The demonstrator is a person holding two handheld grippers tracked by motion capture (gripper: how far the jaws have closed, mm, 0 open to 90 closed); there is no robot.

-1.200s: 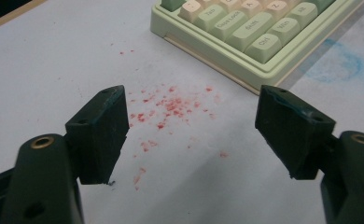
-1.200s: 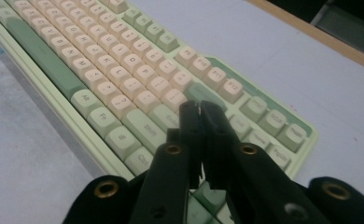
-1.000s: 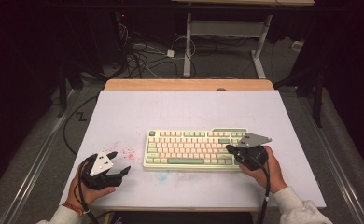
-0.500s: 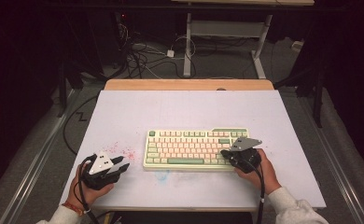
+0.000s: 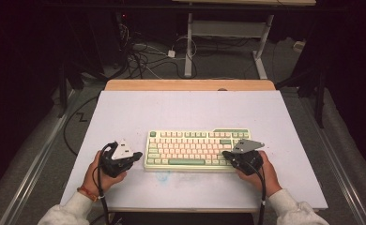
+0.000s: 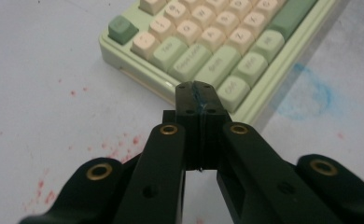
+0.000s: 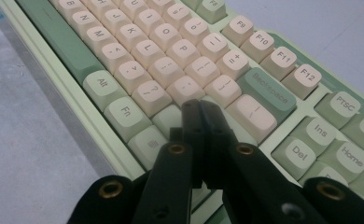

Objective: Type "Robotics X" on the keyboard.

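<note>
A cream and green keyboard (image 5: 195,147) lies on the white table sheet (image 5: 190,110), near the front. My left gripper (image 5: 136,157) sits just off the keyboard's left end. In the left gripper view, its jaws (image 6: 195,88) are pressed together with nothing between them, having just been closing, and their tip is by the keyboard (image 6: 217,42) at its near left corner. My right gripper (image 5: 225,153) rests at the keyboard's right end. It is shut and empty, and its tip (image 7: 199,105) hovers over the keys (image 7: 138,56) below Backspace.
Red specks (image 6: 119,144) and a blue smudge (image 6: 306,91) mark the sheet near the keyboard's front. A wooden strip (image 5: 190,85) runs along the table's far edge. Cables (image 5: 143,56) and desk legs (image 5: 189,47) lie on the floor beyond.
The left gripper's jaws went from open to shut, and it moved right toward the keyboard's left end. The right gripper stayed at the keyboard's right end.
</note>
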